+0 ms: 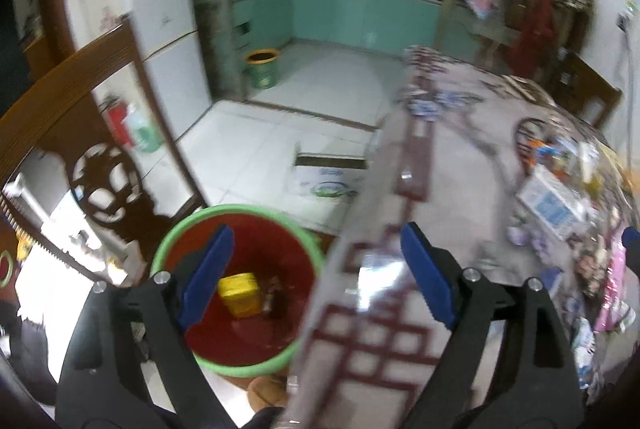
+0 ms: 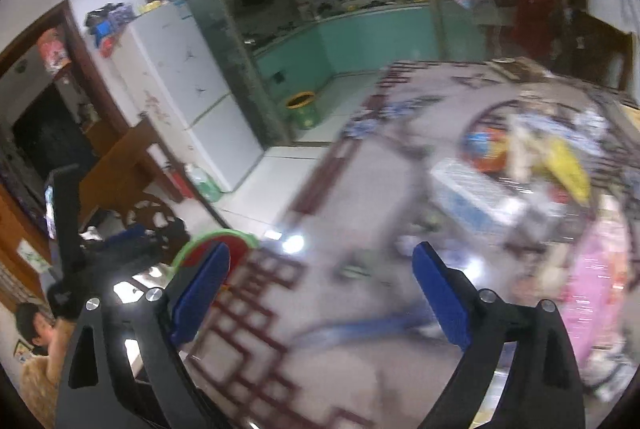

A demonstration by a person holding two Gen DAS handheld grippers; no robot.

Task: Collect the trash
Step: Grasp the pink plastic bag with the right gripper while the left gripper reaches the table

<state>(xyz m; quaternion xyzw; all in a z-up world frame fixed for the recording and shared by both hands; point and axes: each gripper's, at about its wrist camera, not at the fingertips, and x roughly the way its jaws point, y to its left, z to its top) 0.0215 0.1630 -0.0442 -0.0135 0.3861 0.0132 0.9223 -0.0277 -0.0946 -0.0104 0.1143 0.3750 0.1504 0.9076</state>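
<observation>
**Both grippers spread wide and empty at the table's edge**

The left gripper [image 1: 316, 279] hangs with its blue pads far apart and nothing between them. It straddles the near-left edge of the table [image 1: 452, 157]: one pad sits over the bin [image 1: 240, 229], the other over the patterned tablecloth. The bin — green rim, red inside — stands on the floor just beside that edge, below the tabletop. In its bottom lie a yellow packet [image 1: 239, 293] and a small dark piece [image 1: 276, 299] next to it, too blurred to name.

The right gripper [image 2: 322, 297] is likewise wide, with only bare tablecloth showing between its pads. In its view the bin's green rim peeks out behind the left pad, at the table's near-left edge.

More trash stays on the table, heaped toward its right side: a white-and-blue box [image 1: 550, 201], a pink wrapper [image 1: 614, 281] near the right edge, and a yellow wrapper [image 2: 568, 169] further in. Motion blur smears the rest of the pile.
</observation>
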